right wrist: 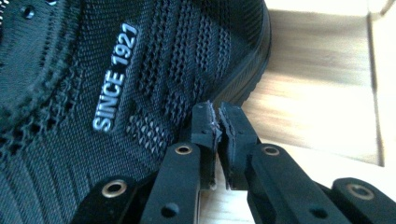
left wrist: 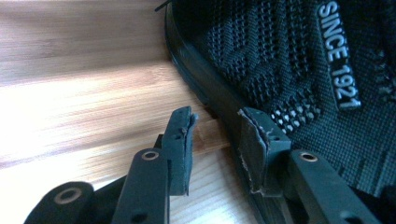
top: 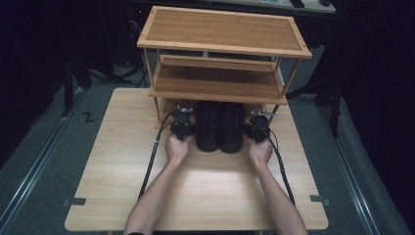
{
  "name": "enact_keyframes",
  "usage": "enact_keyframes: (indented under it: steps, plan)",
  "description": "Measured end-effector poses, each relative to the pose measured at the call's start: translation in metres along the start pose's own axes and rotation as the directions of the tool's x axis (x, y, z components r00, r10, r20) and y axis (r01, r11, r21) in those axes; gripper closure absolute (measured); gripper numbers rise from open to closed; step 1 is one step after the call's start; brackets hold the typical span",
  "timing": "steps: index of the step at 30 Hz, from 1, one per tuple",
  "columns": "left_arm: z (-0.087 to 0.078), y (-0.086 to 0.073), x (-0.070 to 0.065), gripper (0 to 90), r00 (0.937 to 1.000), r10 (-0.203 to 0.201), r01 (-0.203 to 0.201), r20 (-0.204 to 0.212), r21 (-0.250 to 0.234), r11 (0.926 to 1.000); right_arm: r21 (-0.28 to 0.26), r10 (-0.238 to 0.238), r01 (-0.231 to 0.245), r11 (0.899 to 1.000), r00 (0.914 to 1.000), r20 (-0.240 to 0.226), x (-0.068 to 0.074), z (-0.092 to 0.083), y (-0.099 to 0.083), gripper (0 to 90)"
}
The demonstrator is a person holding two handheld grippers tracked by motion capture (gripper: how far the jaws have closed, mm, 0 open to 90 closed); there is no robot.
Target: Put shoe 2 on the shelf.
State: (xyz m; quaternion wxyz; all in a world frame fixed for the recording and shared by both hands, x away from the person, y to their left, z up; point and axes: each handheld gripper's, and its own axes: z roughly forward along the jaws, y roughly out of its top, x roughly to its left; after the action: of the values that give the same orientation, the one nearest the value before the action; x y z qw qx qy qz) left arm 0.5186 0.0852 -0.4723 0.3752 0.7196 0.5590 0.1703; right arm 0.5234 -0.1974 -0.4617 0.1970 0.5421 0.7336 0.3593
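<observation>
Two tools flank a pair of black shoes in front of the shelf rack

The pair of black shoes (top: 219, 128) stands side by side on the counter (top: 122, 161), toes toward the wooden shelf rack (top: 220, 54), probably so that both can be pushed together under its lowest shelf (this is my judgement only). The left tool (left wrist: 215, 128) is partly open, its jaws astride the sole edge of the left shoe (left wrist: 289, 60) without clamping it. The right tool (right wrist: 217, 122) has its jaws closed together with nothing between them, its tips against the knit side of the right shoe (right wrist: 93, 74)
</observation>
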Motion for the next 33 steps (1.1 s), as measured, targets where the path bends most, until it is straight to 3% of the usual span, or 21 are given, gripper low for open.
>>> enact_keyframes:
  steps: [7,11,12,15,20,24,33]
  plan:
    - [0.005,0.0,0.006,62.7,0.9992,-0.039,0.039,-0.011,0.003,0.9992,0.02,0.013,-0.013,1.0,0.9997,0.023,-0.003,0.009,0.004,84.3]
    - [0.006,-0.001,0.007,58.5,0.999,-0.041,0.041,-0.02,0.001,0.9992,0.036,0.057,-0.058,0.998,0.9982,0.019,-0.011,0.013,-0.001,79.2]
    - [0.006,-0.001,0.007,57.0,0.999,-0.038,0.038,-0.023,0.001,0.9993,0.038,0.067,-0.067,0.997,0.9977,0.013,-0.012,0.012,-0.001,77.1]
    - [0.004,-0.002,0.009,50.5,0.9993,-0.025,0.025,-0.027,0.007,0.9997,0.034,0.038,-0.039,0.999,0.9985,0.04,-0.013,0.012,-0.001,67.5]
    - [-0.004,-0.004,0.014,41.6,1.0,0.0,0.0,-0.004,0.006,1.0,-0.005,0.025,-0.025,1.0,0.9994,0.023,-0.018,0.002,-0.002,59.6]
    - [-0.018,-0.005,0.014,39.9,0.9985,0.052,-0.052,-0.014,-0.016,0.9985,-0.03,-0.009,0.01,0.999,0.9995,0.032,-0.023,-0.011,-0.005,56.7]
    - [-0.053,-0.019,0.018,40.1,0.9957,0.09,-0.092,-0.018,-0.102,0.9906,-0.063,-0.019,0.018,0.998,0.9998,-0.01,-0.034,-0.034,-0.024,56.3]
